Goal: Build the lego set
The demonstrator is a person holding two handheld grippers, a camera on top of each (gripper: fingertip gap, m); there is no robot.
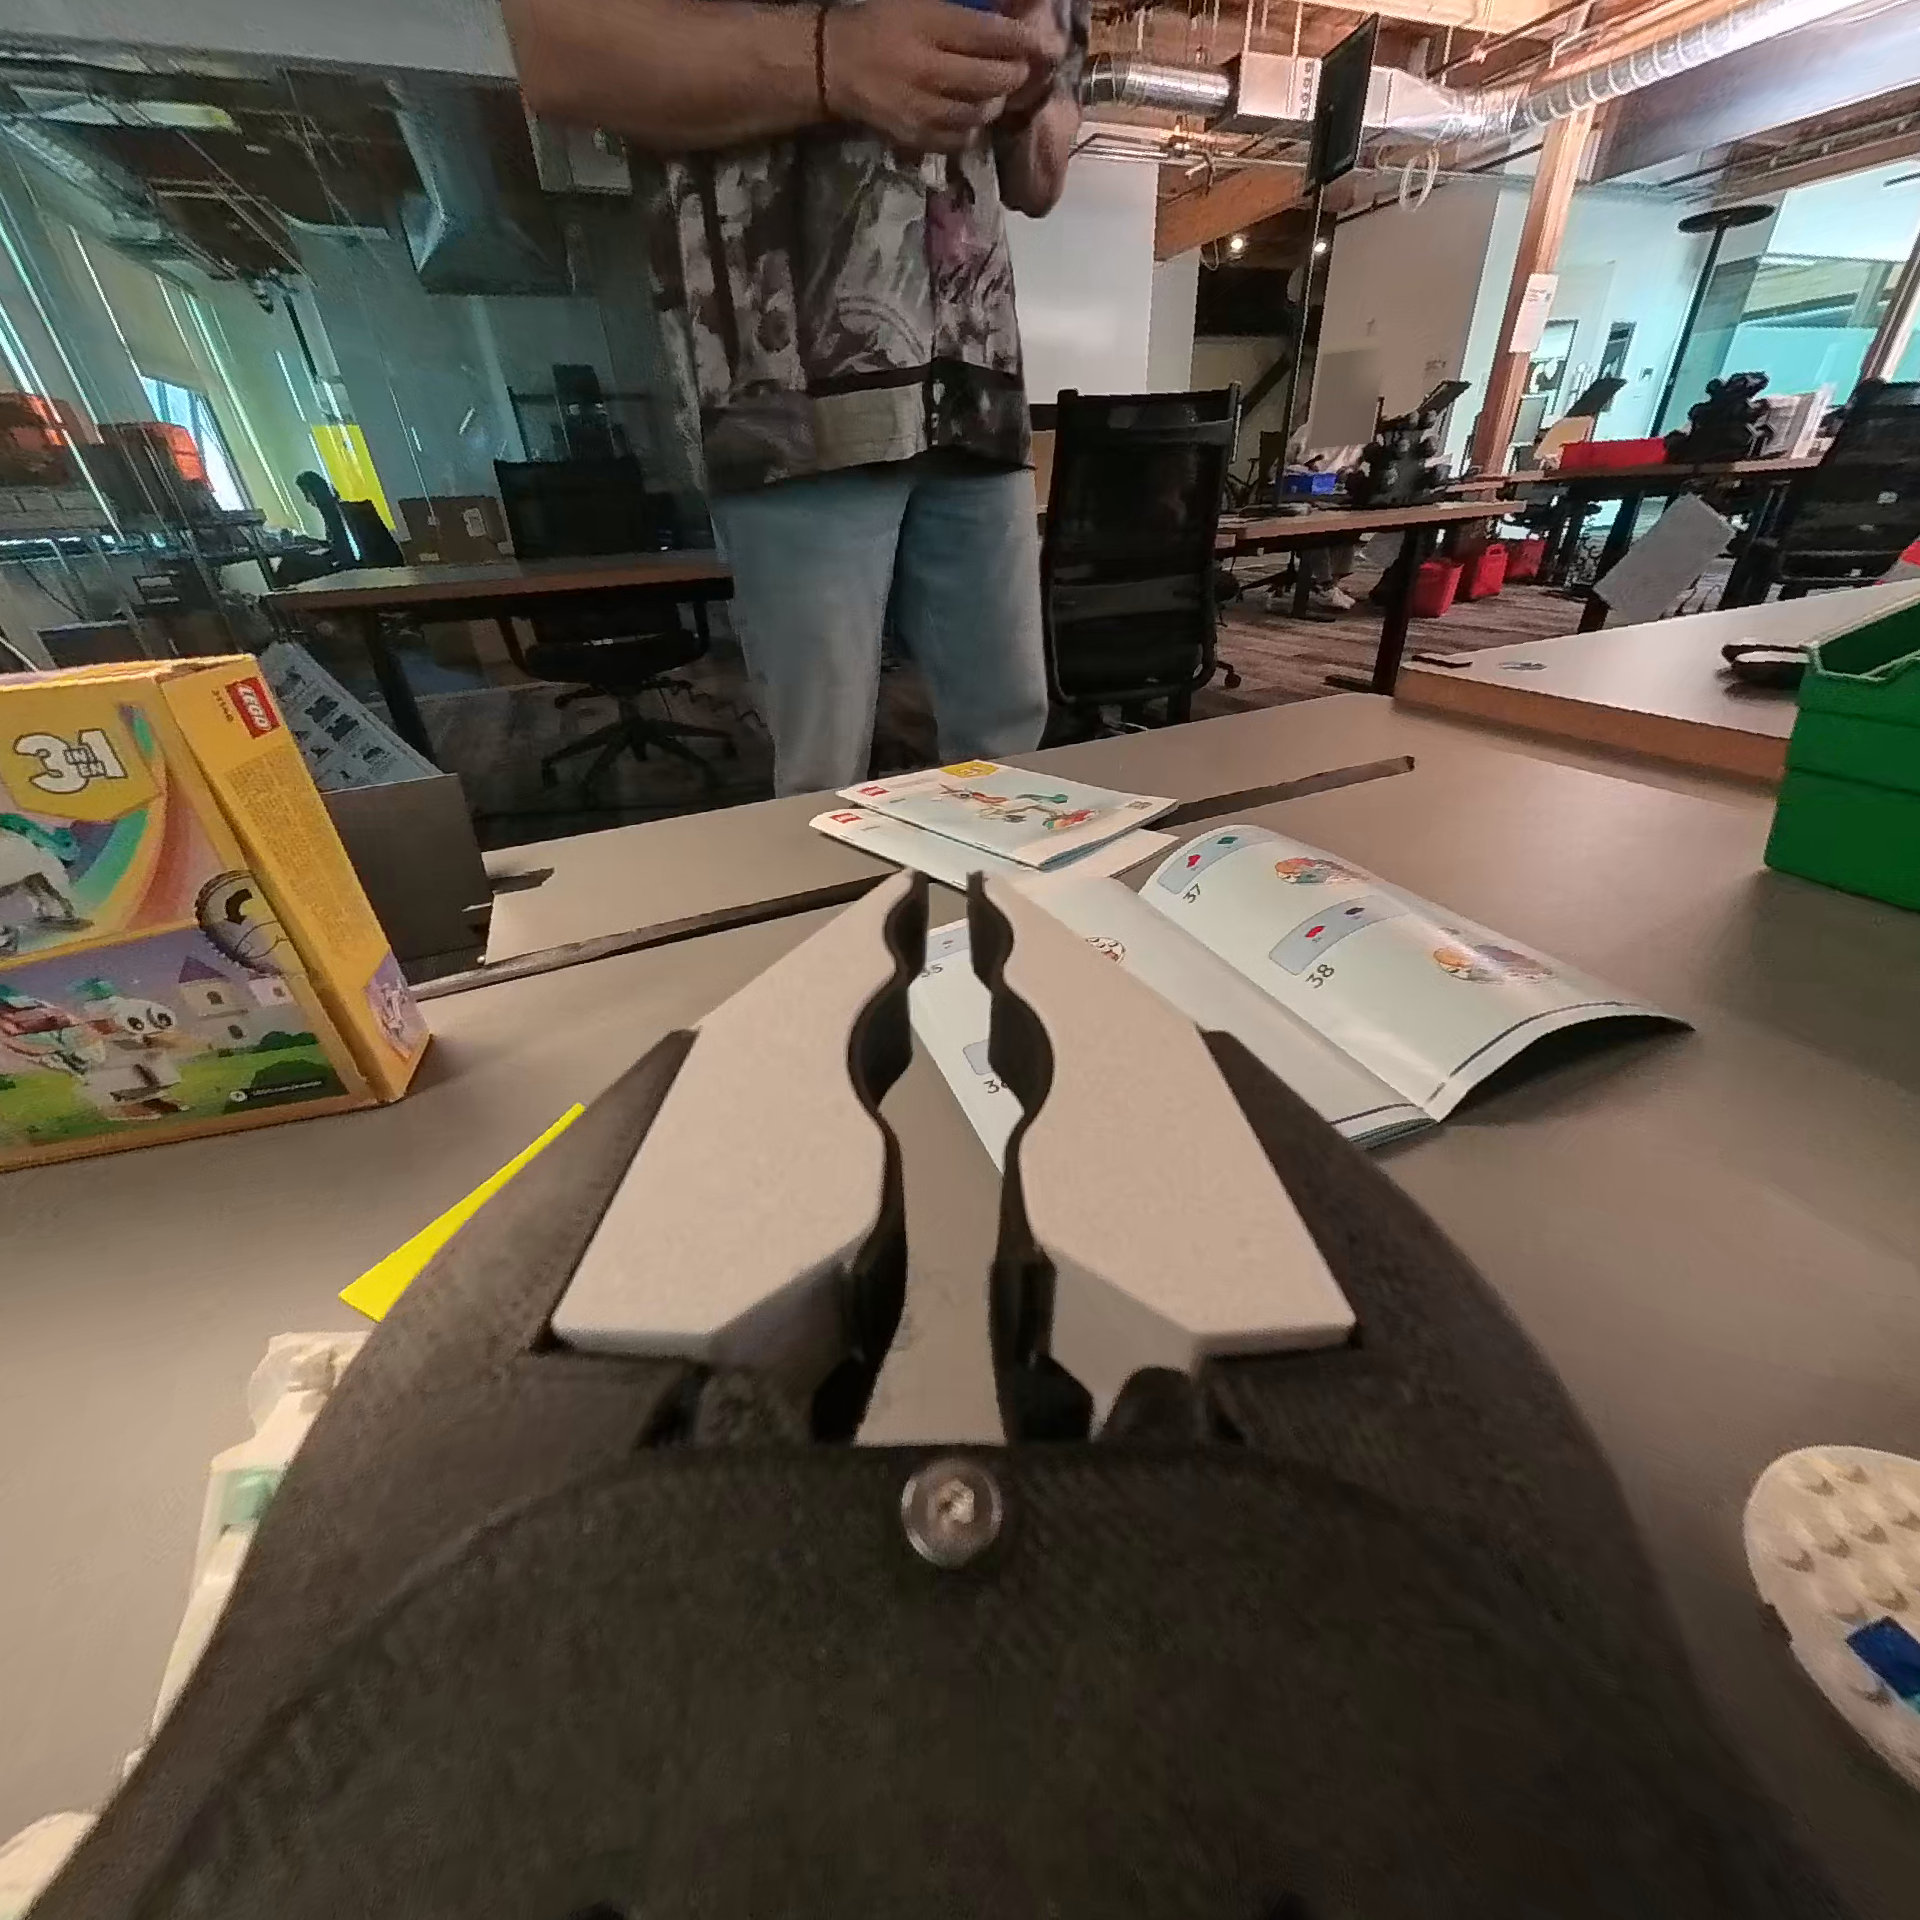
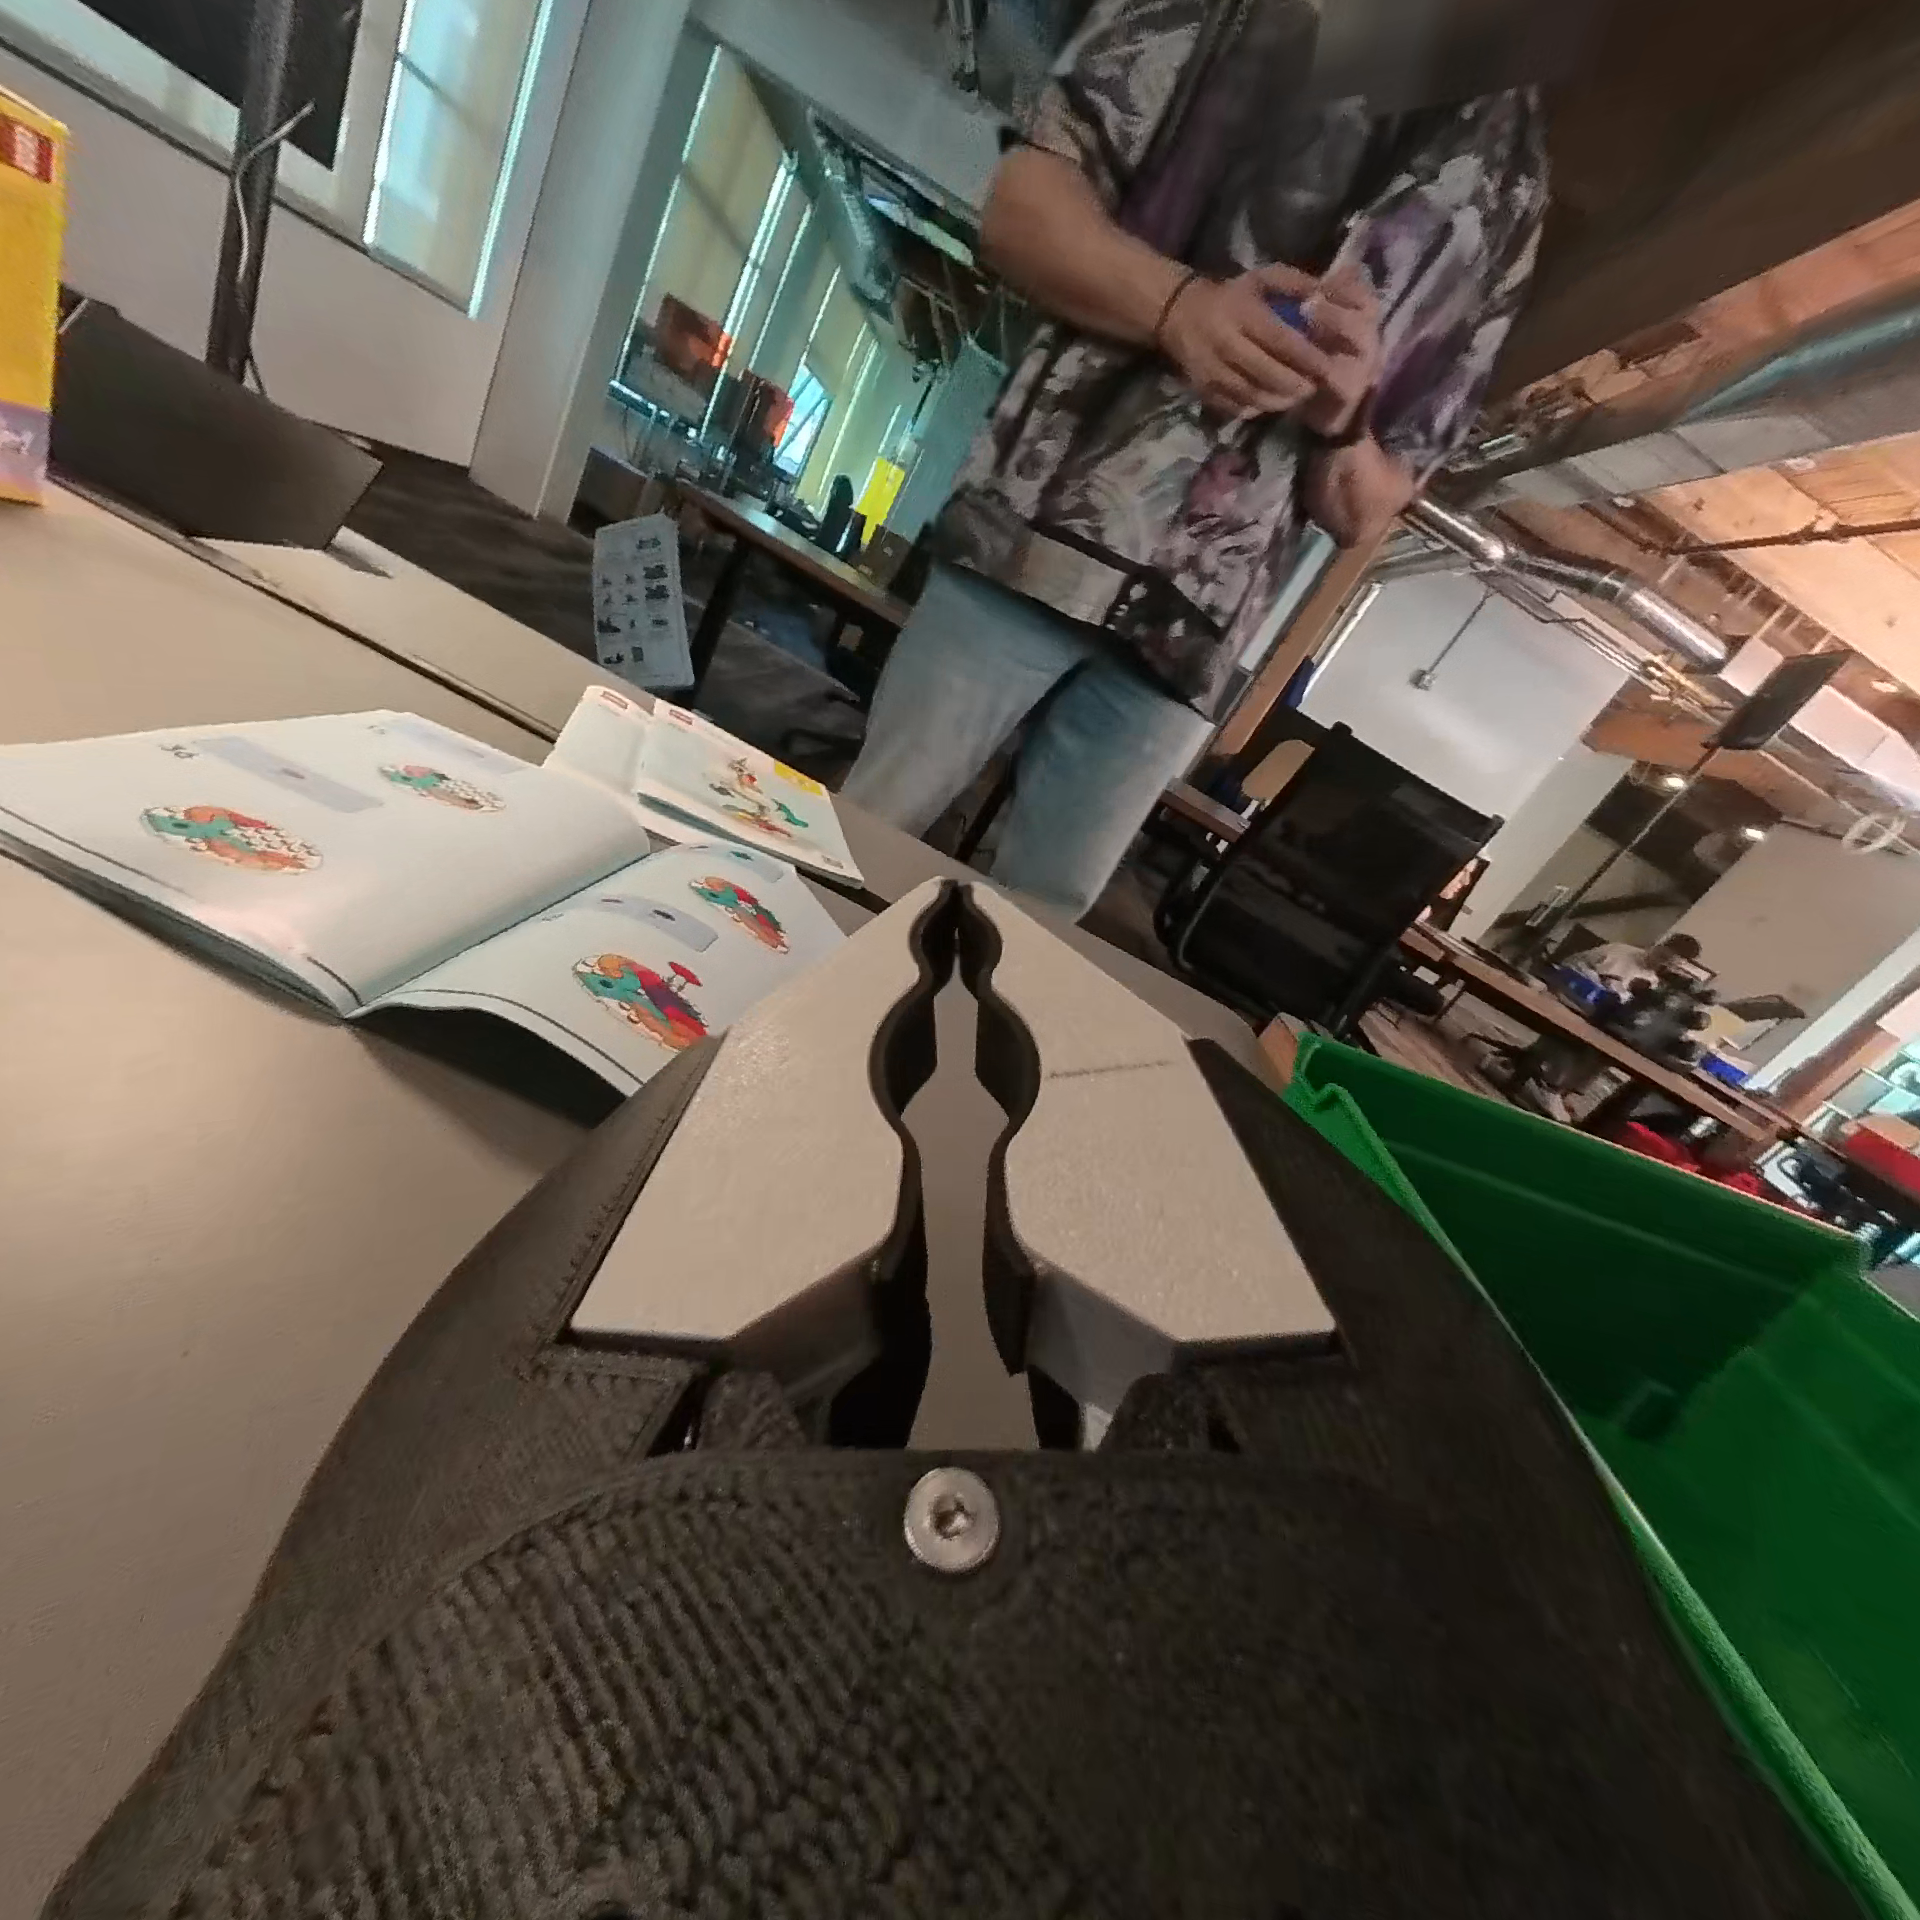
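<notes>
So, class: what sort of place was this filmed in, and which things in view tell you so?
Probably an open-plan office or workshop, not a home: rows of long desks with black office chairs, exposed metal ducts under a bare wooden ceiling, and glass partition walls.

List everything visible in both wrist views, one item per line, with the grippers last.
Set box: one, yellow, standing at the table's left side.
Open instruction booklet: one, pale blue pages, lying mid-table ahead of both grippers.
Closed booklets: two, white and pale blue, stacked beyond the open one.
Green bin: one, right side of the table, beside the right gripper.
Round studded plate: one, white with a blue piece on it, near right edge of the left wrist view.
Yellow strip: one, flat on the table by the box.
Standing person: one, patterned shirt, across the table, hands together around something blue.
Left gripper: narrow gap between tips, empty.
Right gripper: tips together, empty.
</notes>
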